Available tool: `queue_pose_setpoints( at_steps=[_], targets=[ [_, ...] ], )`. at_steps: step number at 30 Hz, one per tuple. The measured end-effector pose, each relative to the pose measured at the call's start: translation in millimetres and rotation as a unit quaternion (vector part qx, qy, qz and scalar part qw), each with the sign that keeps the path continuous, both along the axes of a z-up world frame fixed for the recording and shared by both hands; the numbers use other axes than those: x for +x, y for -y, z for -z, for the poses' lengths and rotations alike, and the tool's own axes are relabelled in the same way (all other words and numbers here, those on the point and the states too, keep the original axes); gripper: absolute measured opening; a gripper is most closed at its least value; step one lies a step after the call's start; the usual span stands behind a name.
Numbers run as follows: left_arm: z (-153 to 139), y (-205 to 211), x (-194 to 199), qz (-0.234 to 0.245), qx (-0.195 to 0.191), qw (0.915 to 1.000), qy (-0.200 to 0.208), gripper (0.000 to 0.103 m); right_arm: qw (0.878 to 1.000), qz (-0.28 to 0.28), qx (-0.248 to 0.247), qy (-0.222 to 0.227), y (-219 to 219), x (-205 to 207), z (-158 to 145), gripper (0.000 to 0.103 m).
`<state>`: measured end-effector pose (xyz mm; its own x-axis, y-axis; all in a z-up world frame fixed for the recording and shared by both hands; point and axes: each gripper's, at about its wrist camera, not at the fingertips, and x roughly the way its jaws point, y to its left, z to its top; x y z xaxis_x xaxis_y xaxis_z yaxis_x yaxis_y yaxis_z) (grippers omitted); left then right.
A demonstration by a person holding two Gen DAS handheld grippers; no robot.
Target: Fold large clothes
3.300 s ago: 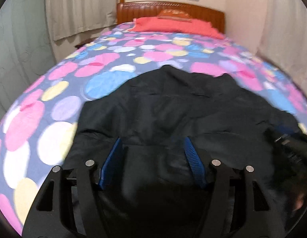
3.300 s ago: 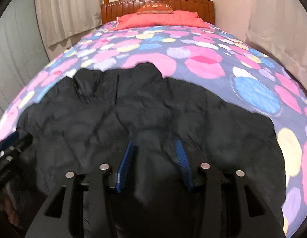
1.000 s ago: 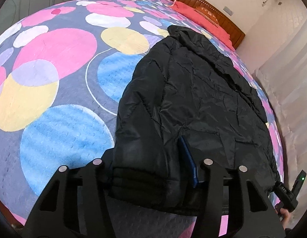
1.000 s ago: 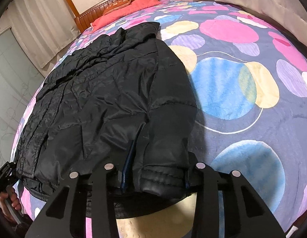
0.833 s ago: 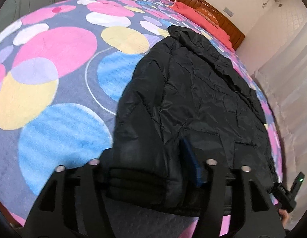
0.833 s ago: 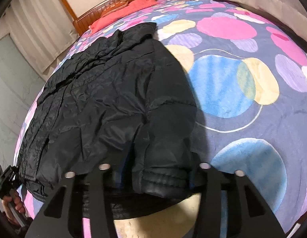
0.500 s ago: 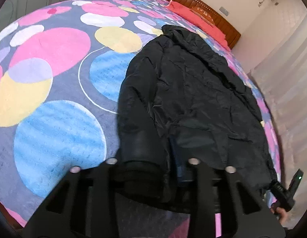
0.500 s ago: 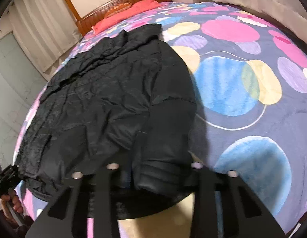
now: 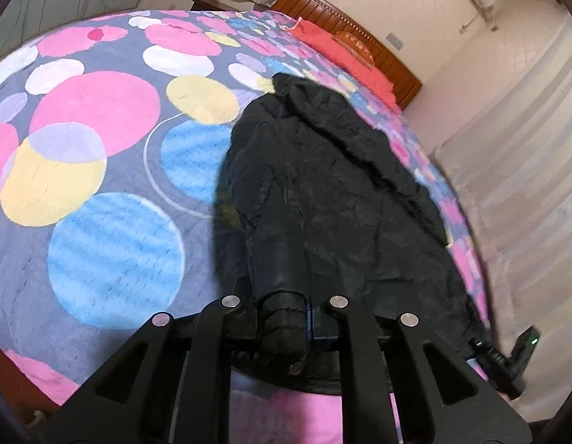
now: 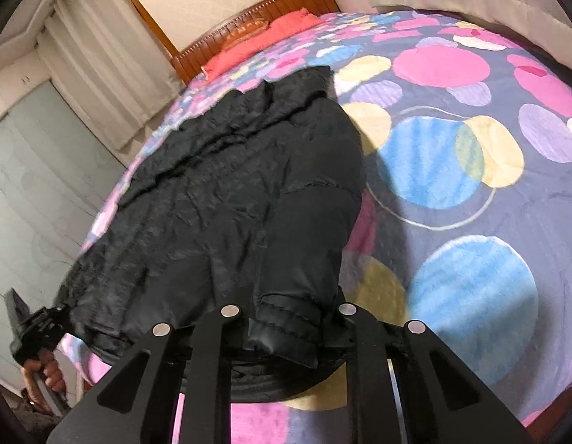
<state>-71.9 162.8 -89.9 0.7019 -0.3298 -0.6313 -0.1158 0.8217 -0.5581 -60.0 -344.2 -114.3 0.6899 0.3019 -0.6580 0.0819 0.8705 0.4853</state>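
A black padded jacket lies spread on the bed, collar toward the headboard. Its left sleeve runs down to my left gripper. The jaws are closing with the sleeve's cuff squeezed between them, and the sleeve hangs a little above the cover. In the right wrist view the jacket fills the left half. My right gripper is closing on the other cuff, which bulges between its jaws, lifted off the bed.
The bed cover has big pink, blue and yellow circles and spreads wide on either side. Red pillows and a wooden headboard lie at the far end. A hand grips the left tool's handle. Curtains flank the bed.
Both grippers went from open around the sleeve ends to closed tight on the cuffs. Both rose a little, lifting the sleeves off the cover.
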Motion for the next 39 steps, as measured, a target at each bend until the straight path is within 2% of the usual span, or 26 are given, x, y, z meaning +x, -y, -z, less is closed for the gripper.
queue_pose_setpoints(
  at_steps=[4,10,19,28,35,39],
  targets=[
    [-21.4,-3.2,11.5,-0.001,-0.022,0.9994,0.026,0.013,0.999,-0.010,0.015,0.028,0.4,13.4,-19.0,0.016],
    [-58.7,1.1,40.0,0.002,-0.013,0.9977,0.067,0.013,0.997,-0.025,0.009,0.077,-13.3,44.2,-54.6,0.016],
    [-87.4,12.9,103.5,0.008,0.017,0.9960,0.088,0.013,0.994,-0.019,0.011,0.110,-12.6,106.2,-82.6,0.016],
    [-103.4,16.8,210.2,0.004,0.030,0.9958,0.086,0.013,0.992,0.006,0.047,0.116,5.1,203.4,-98.9,0.016],
    [-90.6,18.2,305.9,-0.010,0.046,0.9972,0.058,0.013,0.994,0.020,0.032,0.098,9.5,293.6,-96.5,0.016],
    [-81.0,20.6,358.7,-0.018,0.071,0.9963,0.044,0.013,0.997,0.032,0.010,0.065,11.5,352.0,-78.7,0.016]
  ],
)
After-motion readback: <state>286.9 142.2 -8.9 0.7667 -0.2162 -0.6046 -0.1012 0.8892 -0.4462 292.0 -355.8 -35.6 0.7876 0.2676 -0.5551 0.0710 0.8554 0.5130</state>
